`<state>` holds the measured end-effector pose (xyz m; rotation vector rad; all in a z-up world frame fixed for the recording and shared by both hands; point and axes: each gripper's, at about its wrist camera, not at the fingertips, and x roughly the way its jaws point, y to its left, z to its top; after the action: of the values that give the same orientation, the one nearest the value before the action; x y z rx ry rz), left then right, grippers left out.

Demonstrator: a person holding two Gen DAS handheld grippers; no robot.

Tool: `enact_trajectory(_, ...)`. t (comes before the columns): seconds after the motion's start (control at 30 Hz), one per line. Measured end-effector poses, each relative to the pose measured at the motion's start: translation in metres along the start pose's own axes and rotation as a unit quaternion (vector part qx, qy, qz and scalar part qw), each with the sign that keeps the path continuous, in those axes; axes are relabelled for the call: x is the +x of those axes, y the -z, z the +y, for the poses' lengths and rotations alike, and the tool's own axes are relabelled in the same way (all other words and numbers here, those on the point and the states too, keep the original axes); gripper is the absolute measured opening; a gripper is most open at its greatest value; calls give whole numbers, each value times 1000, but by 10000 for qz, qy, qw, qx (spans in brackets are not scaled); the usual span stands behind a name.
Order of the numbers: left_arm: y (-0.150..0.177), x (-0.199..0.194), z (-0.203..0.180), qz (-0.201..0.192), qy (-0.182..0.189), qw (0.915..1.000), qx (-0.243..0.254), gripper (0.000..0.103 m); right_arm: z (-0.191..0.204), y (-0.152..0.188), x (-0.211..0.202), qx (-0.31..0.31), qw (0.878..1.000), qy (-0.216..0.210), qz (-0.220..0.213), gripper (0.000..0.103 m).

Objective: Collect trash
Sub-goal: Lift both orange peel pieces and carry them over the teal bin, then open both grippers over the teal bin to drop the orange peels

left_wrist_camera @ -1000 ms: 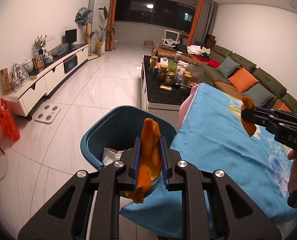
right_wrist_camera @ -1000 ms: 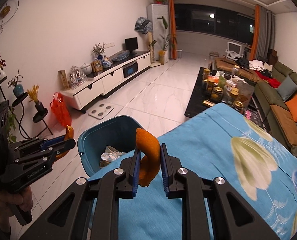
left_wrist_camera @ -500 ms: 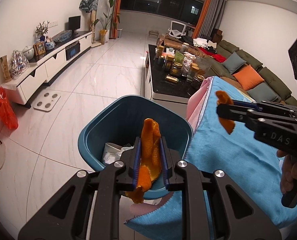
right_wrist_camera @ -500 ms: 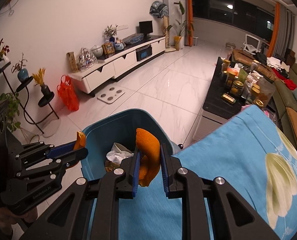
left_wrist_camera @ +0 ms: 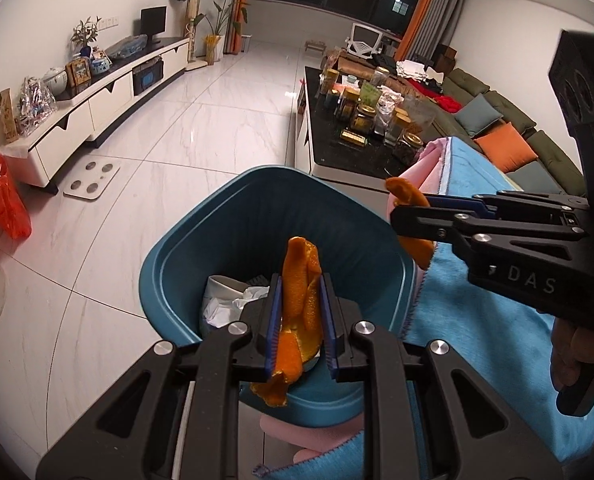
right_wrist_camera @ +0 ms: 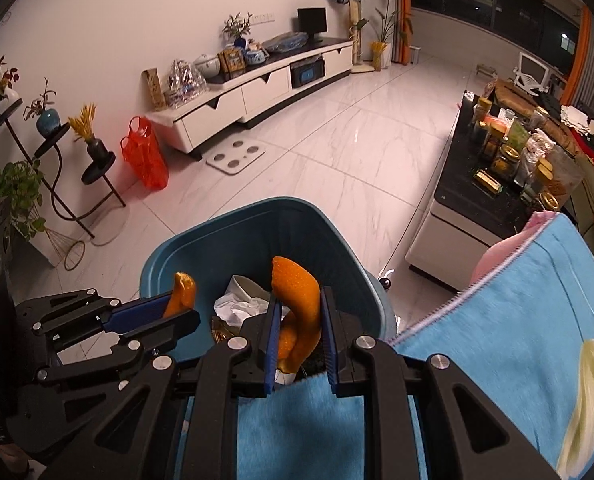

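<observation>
- The left gripper (left_wrist_camera: 299, 320) pinches a long orange peel (left_wrist_camera: 297, 280) between its blue pads. The peel stands up between them, and a bit hangs out below.
- The right gripper (right_wrist_camera: 299, 332) pinches another curled orange peel (right_wrist_camera: 297, 292) the same way, tight between its pads.
- Both grippers point down at the blue trash bin (left_wrist_camera: 169, 264). I think they hang there so the peels can drop straight in.
- The left peel is right over the open bin, with the bin's inside behind it.
- The right peel is over the near side of the bin, close to the edge of the blue blanket (right_wrist_camera: 517, 340).
- White crumpled paper (right_wrist_camera: 237, 306) already lies in the bin, so this is where trash goes.
- The bin stands on the white floor, just beside the blanket's edge. That makes it easy to carry trash across.
- In each view you can see the other gripper from the side, holding its peel near the bin rim.
- The next step is likely to let go of both peels.
</observation>
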<state>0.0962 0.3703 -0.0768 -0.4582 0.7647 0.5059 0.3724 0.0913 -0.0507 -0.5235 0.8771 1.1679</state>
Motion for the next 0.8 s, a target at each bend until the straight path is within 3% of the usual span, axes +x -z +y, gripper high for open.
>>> enact_trajectory(0.8,-13,89,8,561,163,9982,-110,19,-3,-21,69,-125,9945,-65,1039,18)
